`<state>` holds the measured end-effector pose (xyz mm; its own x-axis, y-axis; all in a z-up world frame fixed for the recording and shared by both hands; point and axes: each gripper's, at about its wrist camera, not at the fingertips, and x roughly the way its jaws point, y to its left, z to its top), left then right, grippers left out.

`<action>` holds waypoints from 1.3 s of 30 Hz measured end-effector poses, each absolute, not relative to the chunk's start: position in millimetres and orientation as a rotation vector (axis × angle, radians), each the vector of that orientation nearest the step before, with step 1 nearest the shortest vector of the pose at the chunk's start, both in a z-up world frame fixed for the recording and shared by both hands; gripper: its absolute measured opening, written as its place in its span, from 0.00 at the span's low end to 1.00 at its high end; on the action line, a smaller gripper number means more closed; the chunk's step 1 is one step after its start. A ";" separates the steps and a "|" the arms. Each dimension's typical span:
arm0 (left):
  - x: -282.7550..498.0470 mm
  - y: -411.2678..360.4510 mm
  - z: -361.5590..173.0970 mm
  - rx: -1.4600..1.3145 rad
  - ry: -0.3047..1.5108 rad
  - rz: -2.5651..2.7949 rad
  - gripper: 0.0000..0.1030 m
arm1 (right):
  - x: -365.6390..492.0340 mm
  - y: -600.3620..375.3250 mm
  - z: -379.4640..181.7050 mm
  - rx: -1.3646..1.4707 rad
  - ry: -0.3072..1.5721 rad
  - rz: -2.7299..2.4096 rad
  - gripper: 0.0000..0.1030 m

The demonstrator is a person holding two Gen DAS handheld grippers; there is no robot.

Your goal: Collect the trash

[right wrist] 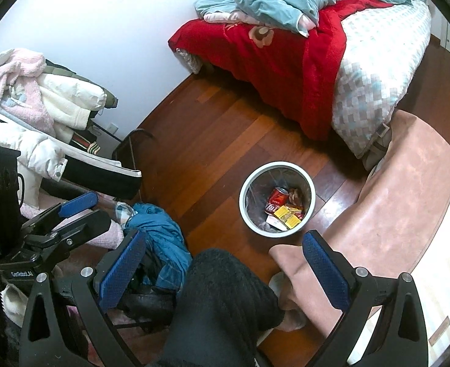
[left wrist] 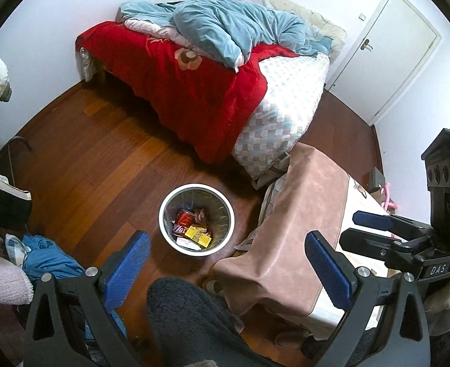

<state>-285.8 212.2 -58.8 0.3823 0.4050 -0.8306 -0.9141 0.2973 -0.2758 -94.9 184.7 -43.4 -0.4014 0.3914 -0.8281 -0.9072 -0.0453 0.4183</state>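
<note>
A white bin (left wrist: 196, 219) stands on the wooden floor (left wrist: 102, 153) between the bed (left wrist: 286, 104) and a worktop (left wrist: 359, 214) draped in a pinkish-brown cloth (left wrist: 301, 214). Inside the bin lie a red drink can (left wrist: 183, 218), yellow packets (left wrist: 198, 235) and other wrappers, seen again from the right wrist view, bin (right wrist: 275, 198) and can (right wrist: 278, 198) alike.

The left claw (left wrist: 226, 263) hangs above the floor with its blue pads (left wrist: 127, 263) spread wide and nothing between them. The right claw (right wrist: 223, 263) is likewise spread and empty; from the left wrist view it shows at the right edge (left wrist: 352, 226), over the worktop.

A person's dark trouser leg (right wrist: 222, 305) fills the space below both claws. A red blanket (left wrist: 176, 91) and a crumpled blue quilt (left wrist: 240, 27) cover the bed, and blue clothing (right wrist: 160, 238) lies heaped on the floor near a pile of jackets (right wrist: 41, 116).
</note>
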 end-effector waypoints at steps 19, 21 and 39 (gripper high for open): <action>-292.2 213.6 -59.1 -0.879 0.730 0.967 1.00 | -103.9 184.3 -41.5 -0.677 1.202 1.642 1.00; -292.4 213.7 -59.6 -0.881 0.734 0.969 1.00 | -104.5 184.4 -41.6 -0.679 1.202 1.641 1.00; -290.1 211.8 -62.7 -0.884 0.749 0.955 1.00 | -104.4 178.3 -45.4 -0.688 1.217 1.646 1.00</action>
